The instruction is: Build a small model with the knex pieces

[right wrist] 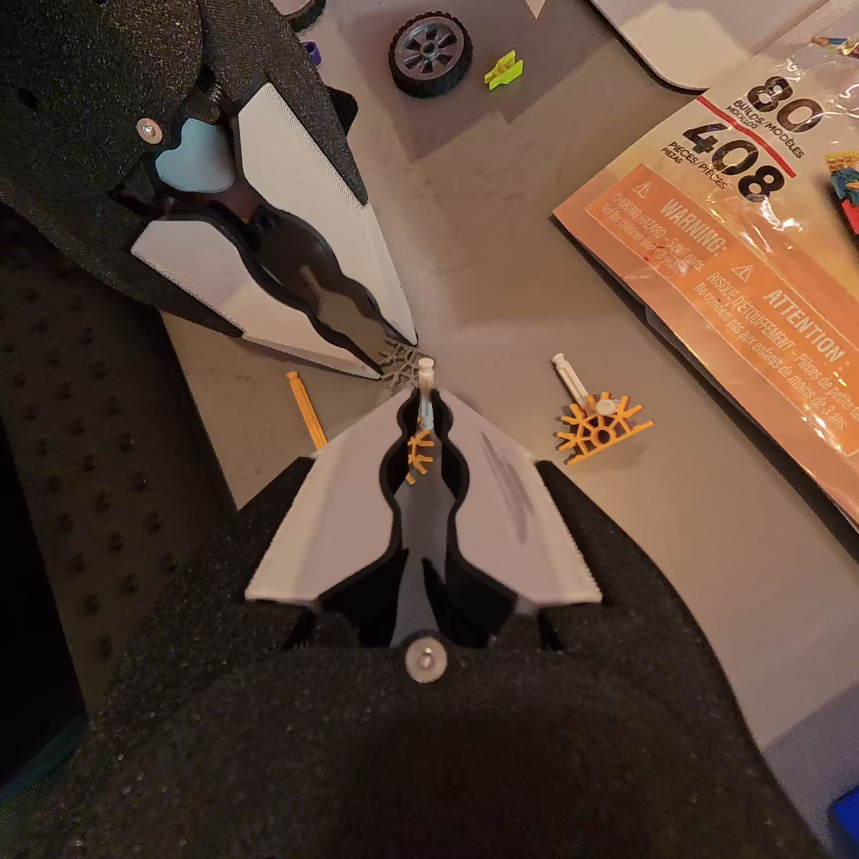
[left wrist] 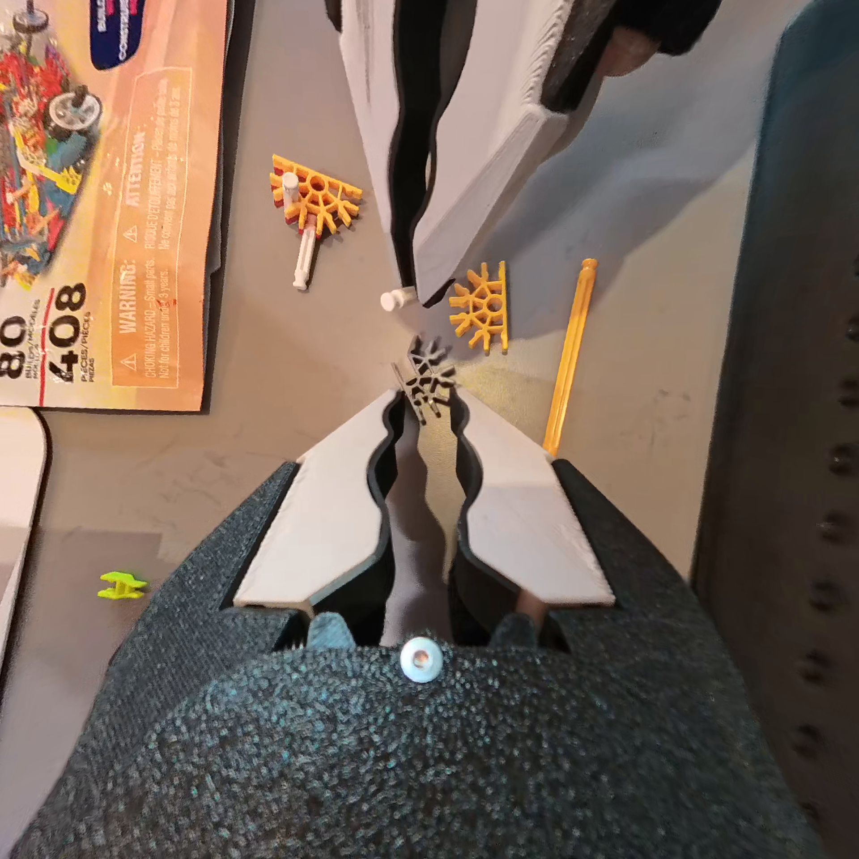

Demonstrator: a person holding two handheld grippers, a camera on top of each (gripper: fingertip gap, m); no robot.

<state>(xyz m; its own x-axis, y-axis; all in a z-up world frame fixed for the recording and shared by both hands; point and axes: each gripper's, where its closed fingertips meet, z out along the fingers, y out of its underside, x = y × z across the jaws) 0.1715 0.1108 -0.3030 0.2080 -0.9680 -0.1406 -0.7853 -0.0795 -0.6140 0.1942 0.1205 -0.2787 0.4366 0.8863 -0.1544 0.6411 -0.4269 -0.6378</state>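
My left gripper (left wrist: 426,395) is shut on a grey snowflake-shaped connector (left wrist: 426,379), held at its fingertips above the table. My right gripper (right wrist: 425,393) is shut on a short white rod (right wrist: 426,386) that sticks out past its tips. In the left wrist view the right gripper (left wrist: 411,290) comes down from the top with the white rod (left wrist: 395,298) just above the grey connector. In the right wrist view the left gripper (right wrist: 397,355) holds the grey connector (right wrist: 399,365) right beside the rod's end. A yellow half-round connector (left wrist: 483,307) lies flat under them.
A yellow rod (left wrist: 569,358) lies to the right. A yellow and red connector stack with white rods (left wrist: 313,200) lies farther off. A printed orange bag (right wrist: 743,241), a black wheel (right wrist: 430,53) and a green clip (right wrist: 504,69) lie on the grey table (left wrist: 260,465). A dark perforated panel (left wrist: 790,418) borders it. Only a small space, under 4 cm, lies between the two pairs of fingers. My left gripper's tips are some 15 cm from the green clip (right wrist: 504,69). The left camera catches it too, in the left wrist view (left wrist: 120,584).
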